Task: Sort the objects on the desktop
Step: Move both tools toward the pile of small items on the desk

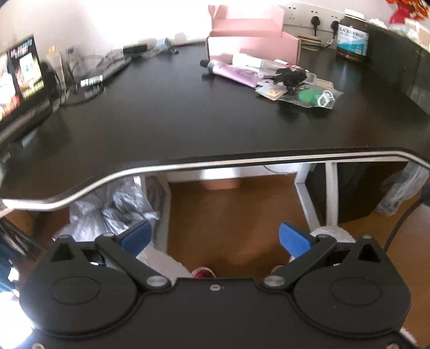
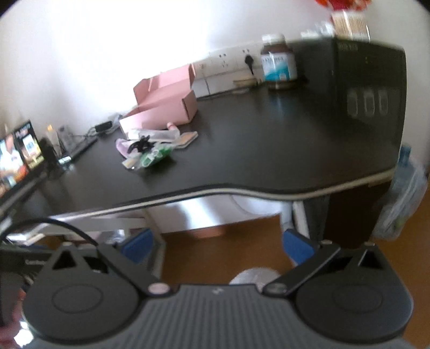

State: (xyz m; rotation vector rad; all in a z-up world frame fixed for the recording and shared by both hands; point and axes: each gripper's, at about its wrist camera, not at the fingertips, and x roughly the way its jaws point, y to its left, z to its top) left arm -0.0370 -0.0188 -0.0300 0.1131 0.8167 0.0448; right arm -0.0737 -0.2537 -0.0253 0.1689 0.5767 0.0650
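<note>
An open pink cardboard box (image 1: 252, 44) (image 2: 164, 107) stands at the back of a black desk (image 1: 188, 115) (image 2: 255, 150). In front of it lies a heap of small items: a lilac tube (image 1: 233, 72), a black clip (image 1: 290, 75) (image 2: 141, 145), a clear bag with a green piece (image 1: 309, 96) (image 2: 154, 158), and a tan compact (image 2: 186, 139). My left gripper (image 1: 215, 239) is open and empty, held below the desk's front edge. My right gripper (image 2: 217, 245) is open and empty too, also short of the desk.
A brown supplement jar (image 1: 352, 35) (image 2: 279, 64) stands by a white power strip (image 1: 309, 16) (image 2: 228, 59) at the back right. A lit screen (image 1: 18, 77) (image 2: 16, 158) and tangled cables (image 1: 94, 69) fill the left side. A dark cabinet (image 2: 368, 88) rises at the right; bags lie under the desk.
</note>
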